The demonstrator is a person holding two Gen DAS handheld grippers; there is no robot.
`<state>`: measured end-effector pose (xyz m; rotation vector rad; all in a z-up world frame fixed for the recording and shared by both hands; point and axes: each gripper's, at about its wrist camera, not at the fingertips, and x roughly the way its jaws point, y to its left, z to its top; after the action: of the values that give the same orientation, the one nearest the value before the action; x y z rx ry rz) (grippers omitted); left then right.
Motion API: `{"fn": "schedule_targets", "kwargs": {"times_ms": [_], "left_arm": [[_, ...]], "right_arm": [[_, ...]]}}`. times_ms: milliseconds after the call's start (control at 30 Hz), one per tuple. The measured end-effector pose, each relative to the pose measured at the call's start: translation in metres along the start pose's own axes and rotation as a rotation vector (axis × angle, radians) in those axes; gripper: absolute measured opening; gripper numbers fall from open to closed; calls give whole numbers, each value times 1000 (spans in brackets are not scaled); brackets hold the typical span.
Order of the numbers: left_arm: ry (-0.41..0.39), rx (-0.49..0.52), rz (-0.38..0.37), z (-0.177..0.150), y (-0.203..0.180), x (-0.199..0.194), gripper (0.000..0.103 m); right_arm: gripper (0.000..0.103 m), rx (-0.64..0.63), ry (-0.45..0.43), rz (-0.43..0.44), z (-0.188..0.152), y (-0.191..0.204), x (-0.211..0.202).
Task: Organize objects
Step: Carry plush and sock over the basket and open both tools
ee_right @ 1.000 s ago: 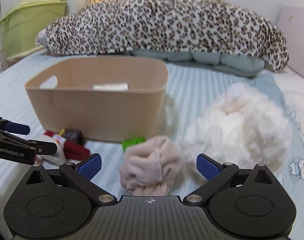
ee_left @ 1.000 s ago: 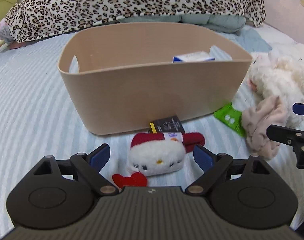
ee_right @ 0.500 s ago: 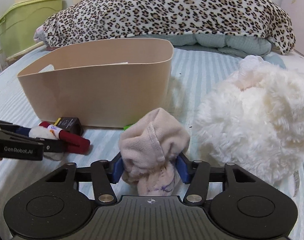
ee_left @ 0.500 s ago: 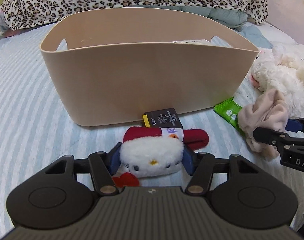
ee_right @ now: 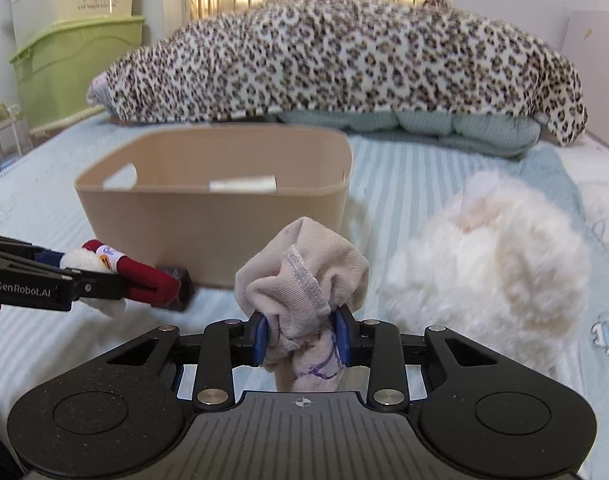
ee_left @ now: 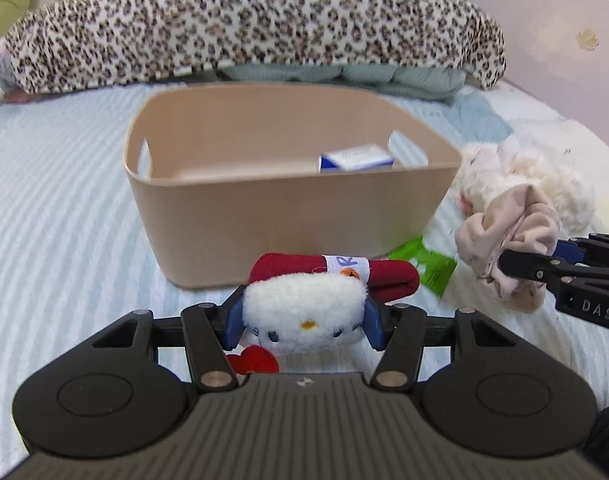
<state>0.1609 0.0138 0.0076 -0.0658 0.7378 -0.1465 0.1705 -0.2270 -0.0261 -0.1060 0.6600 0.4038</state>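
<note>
My left gripper point(ee_left: 302, 326) is shut on a white cat plush with a red hat point(ee_left: 304, 312), held above the striped bed in front of the beige bin point(ee_left: 288, 220). It also shows in the right wrist view point(ee_right: 116, 272) at the left. My right gripper point(ee_right: 302, 338) is shut on a bunched beige cloth point(ee_right: 304, 276), lifted off the bed right of the bin point(ee_right: 212, 224). The cloth shows in the left wrist view point(ee_left: 508, 240) at the right. A blue and white box point(ee_left: 356, 158) lies inside the bin.
A fluffy white plush point(ee_right: 488, 264) lies right of the bin. A green packet point(ee_left: 424, 266) and a small black box point(ee_right: 180, 284) lie at the bin's front. A leopard blanket point(ee_right: 344, 60) is piled behind. Green storage tubs point(ee_right: 72, 64) stand at the far left.
Both grippers shut on their objects and lifted them. The views rose, so the bin's inside shows again.
</note>
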Motion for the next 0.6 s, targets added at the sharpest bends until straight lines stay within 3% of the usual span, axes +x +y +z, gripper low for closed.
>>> {"fn": "schedule_targets", "kwargs": {"times_ms": [333, 600], "left_arm": [[-157, 39, 33, 42, 5, -41, 59], [-199, 13, 115, 95, 15, -21, 59]], "right_arm": [[31, 23, -164, 27, 48, 9, -23], [31, 36, -238, 50, 100, 25, -2]]}}
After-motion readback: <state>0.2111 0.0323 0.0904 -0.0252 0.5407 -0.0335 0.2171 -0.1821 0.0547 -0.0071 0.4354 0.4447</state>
